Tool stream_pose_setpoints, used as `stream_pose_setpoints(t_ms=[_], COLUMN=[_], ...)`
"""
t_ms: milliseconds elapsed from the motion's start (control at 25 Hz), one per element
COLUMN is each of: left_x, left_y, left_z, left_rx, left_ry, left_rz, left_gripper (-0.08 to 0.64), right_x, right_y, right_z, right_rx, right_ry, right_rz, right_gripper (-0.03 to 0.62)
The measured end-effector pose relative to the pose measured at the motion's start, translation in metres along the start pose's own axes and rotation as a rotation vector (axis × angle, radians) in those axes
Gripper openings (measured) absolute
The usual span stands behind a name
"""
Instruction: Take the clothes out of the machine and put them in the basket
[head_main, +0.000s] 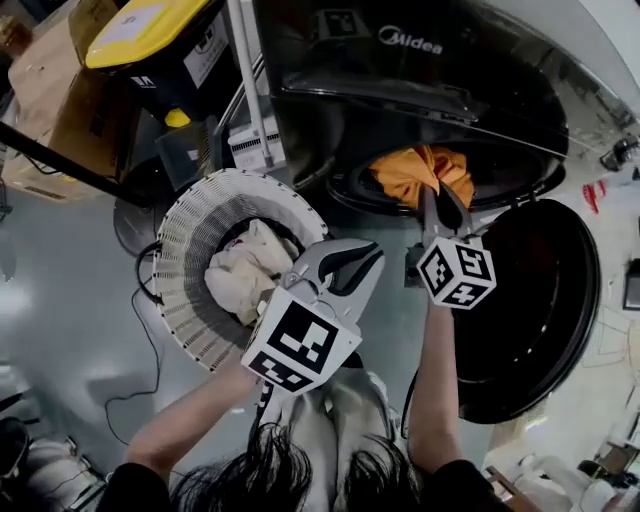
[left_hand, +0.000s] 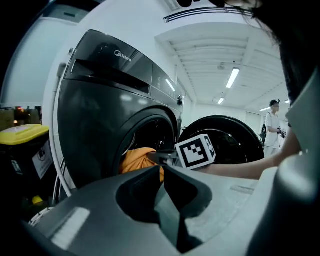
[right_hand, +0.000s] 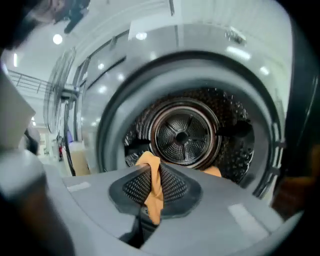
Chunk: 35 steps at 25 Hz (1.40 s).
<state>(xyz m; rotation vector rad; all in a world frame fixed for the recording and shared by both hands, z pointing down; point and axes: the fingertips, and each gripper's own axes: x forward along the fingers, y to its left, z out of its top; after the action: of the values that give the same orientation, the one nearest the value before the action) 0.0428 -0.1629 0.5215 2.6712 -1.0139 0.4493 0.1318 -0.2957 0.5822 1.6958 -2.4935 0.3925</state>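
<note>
An orange garment (head_main: 422, 172) hangs out of the mouth of the washing machine (head_main: 420, 60). My right gripper (head_main: 440, 203) is shut on it at the drum opening; in the right gripper view the orange cloth (right_hand: 152, 187) is pinched between the two textured pads. My left gripper (head_main: 368, 258) hovers shut and empty between the basket and the machine. The white slatted basket (head_main: 190, 240) stands on the floor at the left and holds a cream-coloured garment (head_main: 248, 270). In the left gripper view the orange garment (left_hand: 137, 159) shows in the drum mouth beside the right gripper's marker cube (left_hand: 196, 150).
The machine's round dark door (head_main: 535, 300) hangs open to the right. A dark bin with a yellow lid (head_main: 150, 35) and cardboard boxes (head_main: 55, 90) stand at the back left. A black cable (head_main: 140, 340) trails over the grey floor. A person (left_hand: 274, 131) stands far off.
</note>
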Motion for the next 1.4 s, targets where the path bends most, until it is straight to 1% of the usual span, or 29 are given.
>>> stream_pose_setpoints(t_ms=[160, 320, 520, 760, 960, 1160, 1400], left_x=[-0.013, -0.024, -0.042, -0.072, -0.100, -0.128, -0.167], left_y=[-0.004, -0.009, -0.007, -0.008, -0.002, 0.004, 0.005], left_z=[0.021, 0.038, 0.053, 0.068, 0.087, 0.099, 0.107], left_rx=[-0.037, -0.043, -0.075, -0.077, -0.096, -0.135, -0.130], left_ry=[-0.010, -0.007, -0.010, -0.001, -0.006, -0.010, 0.000], left_rz=[0.025, 0.032, 0.082, 0.134, 0.186, 0.238, 0.281], left_gripper=[0.023, 0.023, 0.023, 0.023, 0.023, 0.023, 0.023], right_x=[-0.033, -0.061, -0.096, -0.138, -0.158, -0.173, -0.185], right_y=[0.009, 0.018, 0.034, 0.065, 0.094, 0.126, 0.179], right_z=[0.029, 0.049, 0.074, 0.112, 0.150, 0.181, 0.202], right_rx=[0.029, 0.052, 0.069, 0.099, 0.116, 0.113, 0.106], right_ry=[-0.010, -0.009, -0.019, -0.027, -0.028, -0.019, 0.008], right_rz=[0.010, 0.018, 0.049, 0.098, 0.150, 0.210, 0.325], right_gripper=[0.050, 0.051, 0.049, 0.049, 0.049, 0.049, 0.051])
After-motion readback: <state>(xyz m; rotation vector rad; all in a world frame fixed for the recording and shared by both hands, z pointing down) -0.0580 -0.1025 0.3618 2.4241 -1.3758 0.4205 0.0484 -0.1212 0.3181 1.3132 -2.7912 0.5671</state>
